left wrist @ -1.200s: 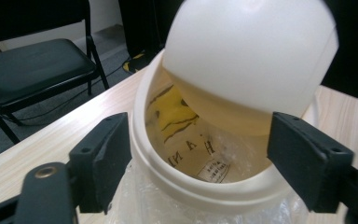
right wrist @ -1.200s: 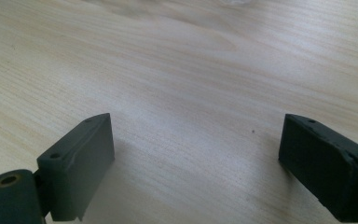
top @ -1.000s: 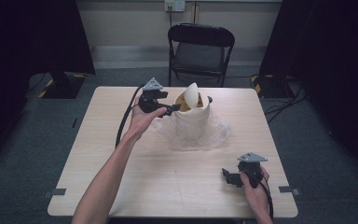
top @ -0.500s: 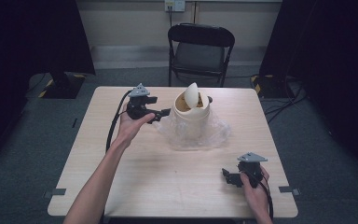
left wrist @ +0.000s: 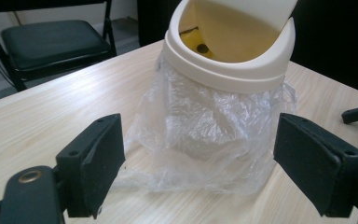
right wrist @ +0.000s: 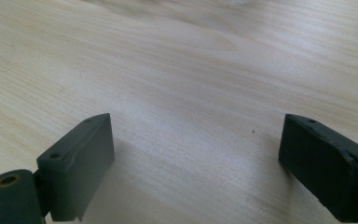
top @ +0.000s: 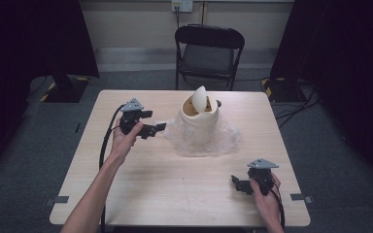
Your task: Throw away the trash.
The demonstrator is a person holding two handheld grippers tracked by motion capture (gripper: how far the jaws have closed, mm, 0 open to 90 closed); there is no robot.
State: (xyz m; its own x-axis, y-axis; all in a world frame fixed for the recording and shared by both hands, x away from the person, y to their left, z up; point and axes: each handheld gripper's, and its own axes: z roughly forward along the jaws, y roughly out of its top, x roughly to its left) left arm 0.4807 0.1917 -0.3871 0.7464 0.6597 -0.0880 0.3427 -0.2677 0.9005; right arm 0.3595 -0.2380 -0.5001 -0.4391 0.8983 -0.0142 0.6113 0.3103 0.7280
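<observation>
Small cream bin with swing lid tipped open stands mid-table, its clear plastic liner bunched round the base; in the left gripper view both sit straight ahead of the jaws and just beyond them, touching neither pad. Left gripper is wide open and holds nothing; right gripper rests well apart, near the table's edge, jaws spread over bare wood, empty. Judgement: to grasp the liner cleanly, the left gripper should come in low and pinch one loose fold, steadying the bin.

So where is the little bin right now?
In the high view, the bin stands on crinkly plastic at the table's far middle, just right of the left gripper.
</observation>
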